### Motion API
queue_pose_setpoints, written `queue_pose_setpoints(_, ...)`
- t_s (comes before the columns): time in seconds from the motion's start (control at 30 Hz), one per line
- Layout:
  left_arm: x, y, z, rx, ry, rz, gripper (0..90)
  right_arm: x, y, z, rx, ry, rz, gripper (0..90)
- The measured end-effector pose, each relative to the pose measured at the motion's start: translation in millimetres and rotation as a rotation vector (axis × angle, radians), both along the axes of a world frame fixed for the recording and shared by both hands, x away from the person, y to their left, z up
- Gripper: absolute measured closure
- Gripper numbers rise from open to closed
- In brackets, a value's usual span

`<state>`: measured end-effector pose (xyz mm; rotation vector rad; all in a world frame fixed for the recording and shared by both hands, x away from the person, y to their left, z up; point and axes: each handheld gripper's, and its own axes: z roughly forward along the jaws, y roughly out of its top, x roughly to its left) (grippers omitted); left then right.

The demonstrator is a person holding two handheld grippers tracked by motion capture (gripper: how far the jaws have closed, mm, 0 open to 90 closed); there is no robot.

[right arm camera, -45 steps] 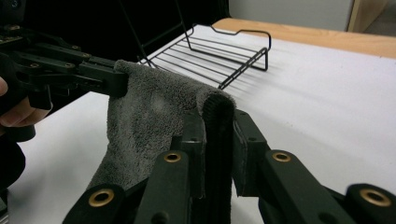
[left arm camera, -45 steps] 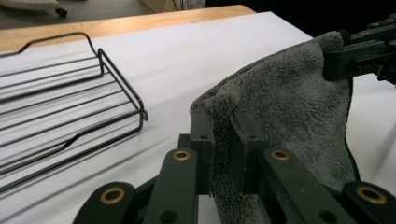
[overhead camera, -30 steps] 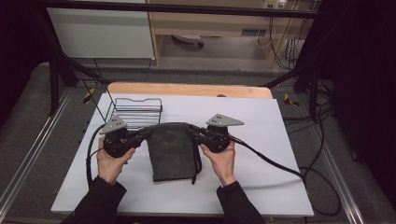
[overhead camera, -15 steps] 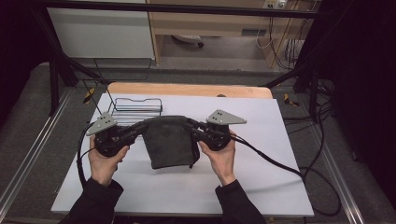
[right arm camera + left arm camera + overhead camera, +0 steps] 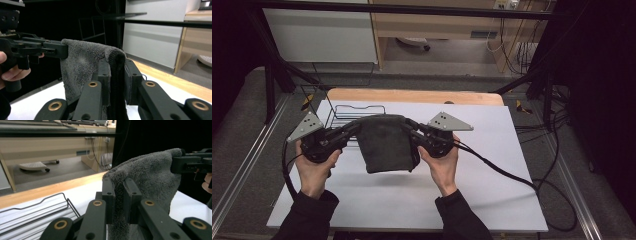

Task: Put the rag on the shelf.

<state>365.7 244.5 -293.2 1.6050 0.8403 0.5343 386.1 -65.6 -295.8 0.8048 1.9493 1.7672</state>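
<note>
Now both tongs pinch the grey towel's [image 5: 384, 142] top corners, left tongs [image 5: 349, 131] and right tongs [image 5: 411, 128], hanging it above the tabletop [image 5: 492, 165] near the wire rack [image 5: 357, 111]. Keep both corners level and taut.

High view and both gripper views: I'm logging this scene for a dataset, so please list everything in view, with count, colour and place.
towel: one, dark grey, held up above the table between the two grippers, hanging down
rack: one, black wire, on the table's far left, behind the towel
table: one, white top with a wooden far edge
cabinet: one, white, on the floor beyond the table, left
desk: one, light wood, beyond the table
cables: several, black, on the floor at the far right
left gripper: one, black, shut on the towel's left top corner
right gripper: one, black, shut on the towel's right top corner
hands: two, in black sleeves, each holding a gripper
</note>
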Motion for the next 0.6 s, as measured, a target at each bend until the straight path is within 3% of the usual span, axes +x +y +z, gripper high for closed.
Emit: queue_pose_setpoints(0.6, 3.1, 21.5, 31.2, -0.069, -0.099, 0.061, 81.0, -0.6, 27.4, 28.8, 0.067, -0.101, -0.022, 78.8)
